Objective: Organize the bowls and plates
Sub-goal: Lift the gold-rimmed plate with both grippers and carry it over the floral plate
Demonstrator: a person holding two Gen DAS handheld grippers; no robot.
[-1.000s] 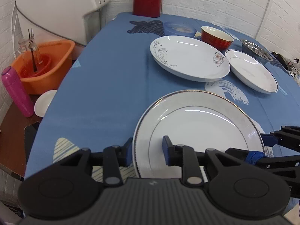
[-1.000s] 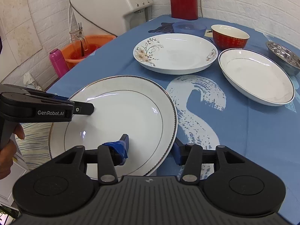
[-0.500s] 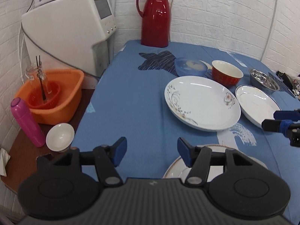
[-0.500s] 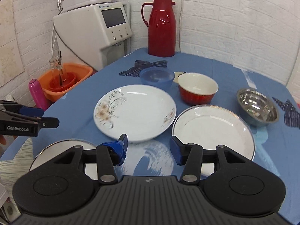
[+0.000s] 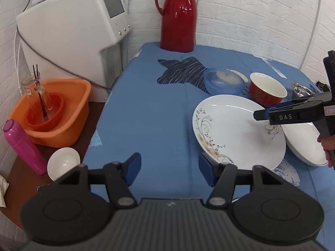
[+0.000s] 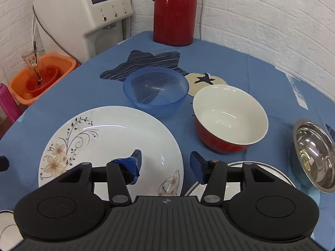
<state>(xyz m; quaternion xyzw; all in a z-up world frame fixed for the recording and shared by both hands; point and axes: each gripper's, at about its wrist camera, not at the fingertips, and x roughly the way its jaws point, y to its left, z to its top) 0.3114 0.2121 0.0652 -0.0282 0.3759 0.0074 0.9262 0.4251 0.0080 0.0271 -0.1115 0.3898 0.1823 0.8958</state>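
Note:
My left gripper [image 5: 169,167] is open over bare blue cloth, and its right finger sits close to the near rim of the floral plate [image 5: 238,131]. My right gripper [image 6: 165,161] is open and empty above the right edge of the floral plate [image 6: 111,144]. It shows from the side as the right gripper [image 5: 261,115] in the left wrist view. A plain white plate [image 5: 303,144] lies to the right. Behind stand a blue plastic bowl [image 6: 156,90], a red bowl [image 6: 229,119] and a steel bowl [image 6: 314,154]. A rimmed plate [image 6: 272,170] lies partly under the right gripper.
A red thermos [image 5: 178,16] stands at the table's far edge, beside a white machine [image 5: 69,33]. On a low side table to the left are an orange basin [image 5: 50,113] holding a glass, a pink bottle [image 5: 23,146] and a small white bowl [image 5: 63,163].
Both grippers have come off the large rimmed plate at the near edge and moved forward over the table. The right one now hangs over the floral plate.

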